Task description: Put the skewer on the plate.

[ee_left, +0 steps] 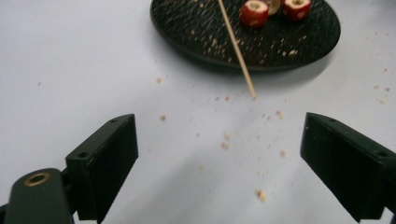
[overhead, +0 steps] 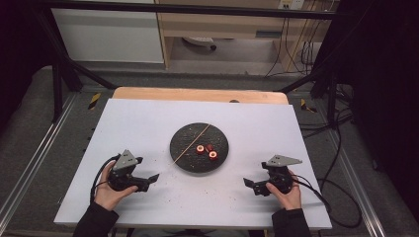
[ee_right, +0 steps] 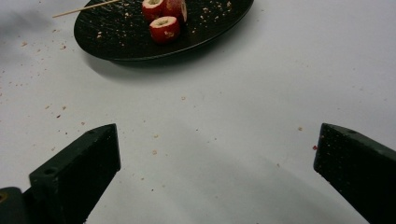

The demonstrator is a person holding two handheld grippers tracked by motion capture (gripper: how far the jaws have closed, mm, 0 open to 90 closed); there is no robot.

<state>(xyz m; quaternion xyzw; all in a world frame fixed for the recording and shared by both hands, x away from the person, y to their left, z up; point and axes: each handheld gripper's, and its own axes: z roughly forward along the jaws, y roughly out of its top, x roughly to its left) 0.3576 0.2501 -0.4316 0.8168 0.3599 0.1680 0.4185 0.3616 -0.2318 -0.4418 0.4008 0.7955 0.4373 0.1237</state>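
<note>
Both grippers rest apart from the plate (overhead: pixel 184 148), jaws wide and holding nothing: left gripper (ee_left: pixel 219 154) faces the skewer (ee_left: pixel 236 49) tip ahead, right gripper (ee_right: pixel 217 161) has the red pieces (ee_right: pixel 163 28) ahead-left, probably so either can approach freely

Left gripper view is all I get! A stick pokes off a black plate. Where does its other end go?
Observer: The stick crosses the plate and ends about at its back rim.
Operator: How many red bits? Mine get cut off.
Observer: Three red pieces, bunched together right of the stick.
Operator: Where's the other hand-held gripper?
Observer: The right hand-held gripper is over the table near its front right, jaws open, nothing between them.
</note>
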